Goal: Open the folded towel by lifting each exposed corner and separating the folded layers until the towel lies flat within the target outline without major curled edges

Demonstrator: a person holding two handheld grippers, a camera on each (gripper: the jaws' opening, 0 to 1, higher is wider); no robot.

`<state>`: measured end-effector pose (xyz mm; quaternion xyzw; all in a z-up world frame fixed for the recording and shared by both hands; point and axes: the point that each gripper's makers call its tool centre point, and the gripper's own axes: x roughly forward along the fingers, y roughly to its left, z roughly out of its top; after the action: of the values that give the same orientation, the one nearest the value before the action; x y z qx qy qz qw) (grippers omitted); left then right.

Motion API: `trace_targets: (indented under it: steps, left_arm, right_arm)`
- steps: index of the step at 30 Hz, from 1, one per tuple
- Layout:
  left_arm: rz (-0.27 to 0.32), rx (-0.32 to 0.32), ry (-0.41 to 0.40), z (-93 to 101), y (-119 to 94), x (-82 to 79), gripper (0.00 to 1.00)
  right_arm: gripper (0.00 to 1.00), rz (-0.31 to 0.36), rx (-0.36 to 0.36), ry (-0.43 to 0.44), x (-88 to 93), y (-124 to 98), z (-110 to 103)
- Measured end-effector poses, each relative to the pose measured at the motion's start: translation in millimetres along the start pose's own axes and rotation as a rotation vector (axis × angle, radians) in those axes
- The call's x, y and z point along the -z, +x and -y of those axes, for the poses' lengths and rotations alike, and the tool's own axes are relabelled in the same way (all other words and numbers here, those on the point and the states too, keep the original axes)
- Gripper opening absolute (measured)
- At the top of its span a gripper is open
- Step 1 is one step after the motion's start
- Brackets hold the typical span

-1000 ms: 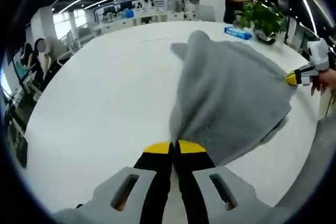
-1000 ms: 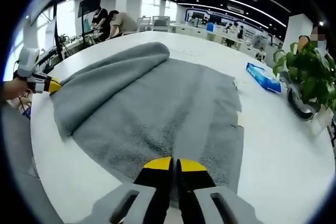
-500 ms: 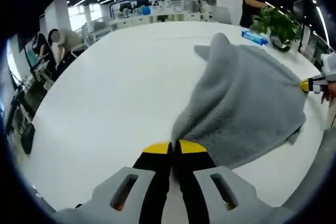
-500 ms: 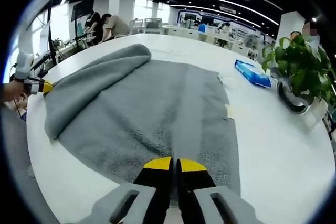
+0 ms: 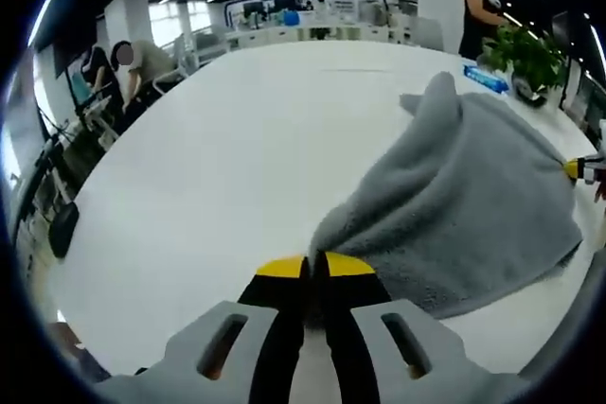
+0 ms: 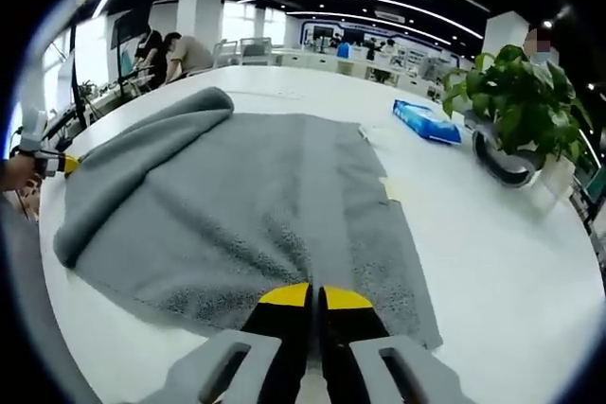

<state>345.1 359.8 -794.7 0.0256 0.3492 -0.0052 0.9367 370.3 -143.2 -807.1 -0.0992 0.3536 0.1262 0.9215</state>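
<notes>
left tool [image 5: 315,263] clamped on towel [image 5: 473,205] corner | right tool [image 6: 315,295] clamped on its edge | step: spreading layers over surface [image 5: 218,149] | next: pull apart, lower flat

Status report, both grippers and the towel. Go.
Left gripper shut on towel corner. Right gripper shut on another towel corner. Towel partly spread, one layer still folded over. Plant and blue pack beside it.
</notes>
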Motion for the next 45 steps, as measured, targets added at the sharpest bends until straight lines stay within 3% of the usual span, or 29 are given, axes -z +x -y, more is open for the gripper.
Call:
trace_targets:
  steps: [28,45]
  left_arm:
    - [-0.013,-0.087,-0.050,-25.5,-3,6.3,0.06]
    - [-0.022,-0.115,-0.051,-26.1,-8,9.1,0.09]
  right_arm:
    - [0.00,0.021,0.137,0.119,46.8,-44,60]
    - [0.01,0.037,0.186,0.154,75.4,-75,54]
